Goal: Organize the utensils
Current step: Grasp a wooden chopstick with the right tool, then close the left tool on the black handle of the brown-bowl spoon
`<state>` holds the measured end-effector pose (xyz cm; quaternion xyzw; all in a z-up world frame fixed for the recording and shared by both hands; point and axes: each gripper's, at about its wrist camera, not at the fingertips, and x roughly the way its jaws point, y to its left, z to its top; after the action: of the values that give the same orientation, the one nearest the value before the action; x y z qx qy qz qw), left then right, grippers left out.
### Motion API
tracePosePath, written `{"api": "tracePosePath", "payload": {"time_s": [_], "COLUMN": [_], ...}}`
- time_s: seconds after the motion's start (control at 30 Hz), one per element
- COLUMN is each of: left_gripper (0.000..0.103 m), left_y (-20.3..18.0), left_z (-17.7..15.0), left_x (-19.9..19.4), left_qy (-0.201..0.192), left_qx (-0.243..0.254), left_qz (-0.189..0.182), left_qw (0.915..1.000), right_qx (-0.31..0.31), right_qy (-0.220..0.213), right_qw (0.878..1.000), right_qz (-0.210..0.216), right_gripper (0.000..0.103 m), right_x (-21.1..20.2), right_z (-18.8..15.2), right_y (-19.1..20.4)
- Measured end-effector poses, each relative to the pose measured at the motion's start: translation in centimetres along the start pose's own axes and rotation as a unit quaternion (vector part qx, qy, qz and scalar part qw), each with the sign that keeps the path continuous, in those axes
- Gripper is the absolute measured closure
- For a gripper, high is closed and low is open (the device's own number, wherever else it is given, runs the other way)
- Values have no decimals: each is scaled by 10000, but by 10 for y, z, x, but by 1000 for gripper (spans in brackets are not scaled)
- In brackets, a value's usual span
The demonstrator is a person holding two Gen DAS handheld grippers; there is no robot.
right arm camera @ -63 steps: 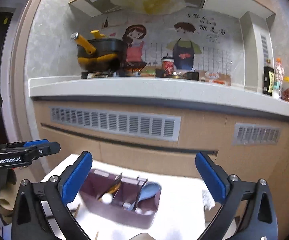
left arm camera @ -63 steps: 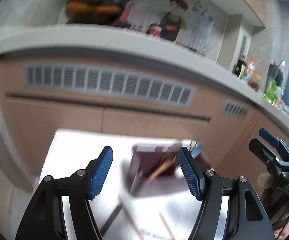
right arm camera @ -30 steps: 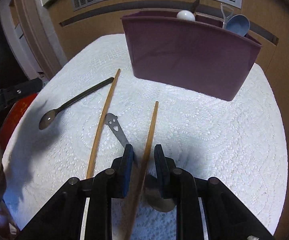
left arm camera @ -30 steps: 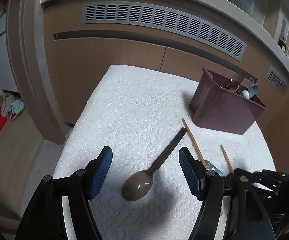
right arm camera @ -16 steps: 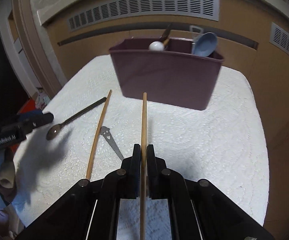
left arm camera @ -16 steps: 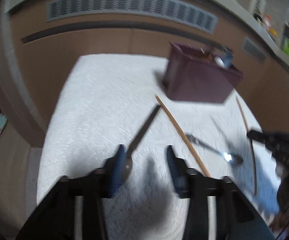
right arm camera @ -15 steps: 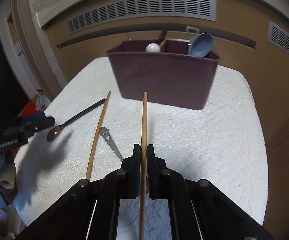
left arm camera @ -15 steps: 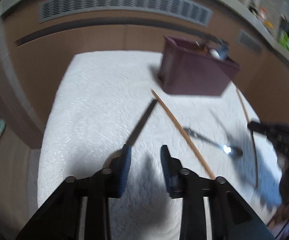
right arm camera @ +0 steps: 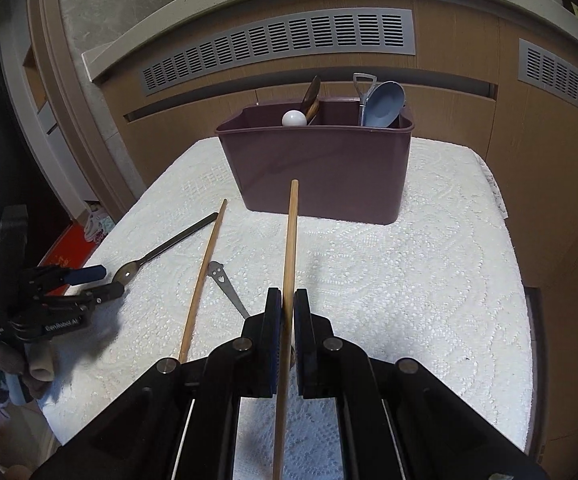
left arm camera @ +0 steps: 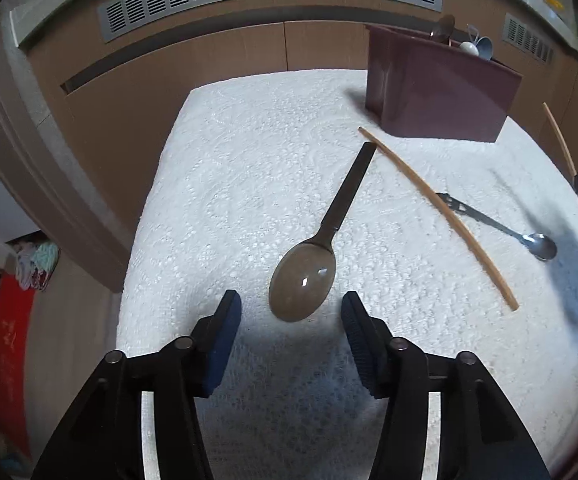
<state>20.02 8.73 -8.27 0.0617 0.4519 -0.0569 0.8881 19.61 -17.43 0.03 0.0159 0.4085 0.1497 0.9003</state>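
The right claw (right arm camera: 283, 312) pinches a long wooden chopstick (right arm camera: 290, 240), aimed at the dark red plastic bin (right arm camera: 317, 168); the left claw (left arm camera: 291, 320), just widened, stands empty around the brown spoon (left arm camera: 305, 280).

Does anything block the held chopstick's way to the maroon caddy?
Nothing visible does. The right gripper is shut on the chopstick, whose tip points at the caddy; only bare white cloth lies between.

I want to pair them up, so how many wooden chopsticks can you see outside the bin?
2. One wooden chopstick is clamped in the right gripper; the other wooden chopstick lies on the white cloth beside it. The maroon bin may hide more.
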Motion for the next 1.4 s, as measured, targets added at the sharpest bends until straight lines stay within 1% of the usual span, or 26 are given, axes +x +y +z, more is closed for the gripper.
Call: {"api": "tracePosePath", "payload": {"time_s": [0.13,0.17,0.23,0.3,0.37,0.43,0.47,0.5,0.57,0.6,0.63,0.67,0.73,0.8,0.9,1.0,1.1,1.2,1.23,1.27,1.3,1.33,1.4], "left_gripper": [49,54,66,66,66,67,69,70,73,77,89,90,90,90,90,89,88,86,78,73,60,52,52], "left_y": [2,1,-6,-13,-16,-15,-16,-15,-19,-20,-21,-22,-25,-25,-22,-18,-5,12,16,20,20,20,16], "left_z": [8,11,13,13,14,17,19,20,23,24,28,31,37,45,48,39,29,19,17,14,13,13,17], "left_x": [9,10,10,5,-6,-19,-31,-39,-61,-69,-76,-81,-85,-79,-61,-54,-51,-47,-45,-43,-41,-39,-33], "left_qy": [-31,-46,-88,-215,-431,-626,-808,-915,-1249,-1365,-1460,-1541,-1657,-1648,-1377,-1213,-1078,-924,-873,-836,-793,-751,-648], "left_qx": [-203,-230,-124,41,37,-62,-117,-134,-110,-101,-93,-87,-55,-72,-185,-236,-403,-618,-636,-638,-583,-485,-255], "left_qz": [-103,-104,-130,12,46,-33,-105,-127,-138,-140,-158,-197,-188,-179,-370,-363,-389,-459,-529,-573,-595,-624,-645], "left_qw": [9997,9997,9998,9998,9991,9980,9966,9956,9920,9905,9891,9878,9860,9861,9896,9917,9926,9927,9927,9928,9934,9940,9955], "right_qx": [-6,-13,-35,-37,-83,-137,-154,-182,-204,-200,-194,-182,-138,-75,-31,-113,-70,-213,-320,-406,-420,-418,-416], "right_qy": [74,92,133,132,102,95,96,125,210,249,271,295,346,447,607,755,899,946,926,939,928,913,788], "right_qw": [10000,10000,9999,9999,9999,9998,9998,9996,9994,9991,9989,9986,9983,9977,9969,9959,9953,9938,9932,9924,9928,9934,9944], "right_qz": [11,0,-16,-29,-49,-84,-113,-150,-203,-269,-340,-403,-452,-500,-498,-483,-355,-538,-631,-680,-624,-564,-567], "right_gripper": [98,98,98,98,98,98,98,98,97,95,94,94,94,94,94,94,94,94,94,97,97,97,98], "right_x": [4,5,7,6,4,3,3,5,8,10,12,13,17,22,32,45,60,75,77,77,75,73,62], "right_z": [-1,-2,-3,-4,-3,-3,-3,-3,-4,-5,-6,-8,-11,-13,-15,-12,-8,-4,-3,-2,-1,1,4], "right_y": [2,3,5,6,7,9,9,9,7,6,4,3,-2,-7,-12,-8,-2,7,10,14,16,17,17]}}
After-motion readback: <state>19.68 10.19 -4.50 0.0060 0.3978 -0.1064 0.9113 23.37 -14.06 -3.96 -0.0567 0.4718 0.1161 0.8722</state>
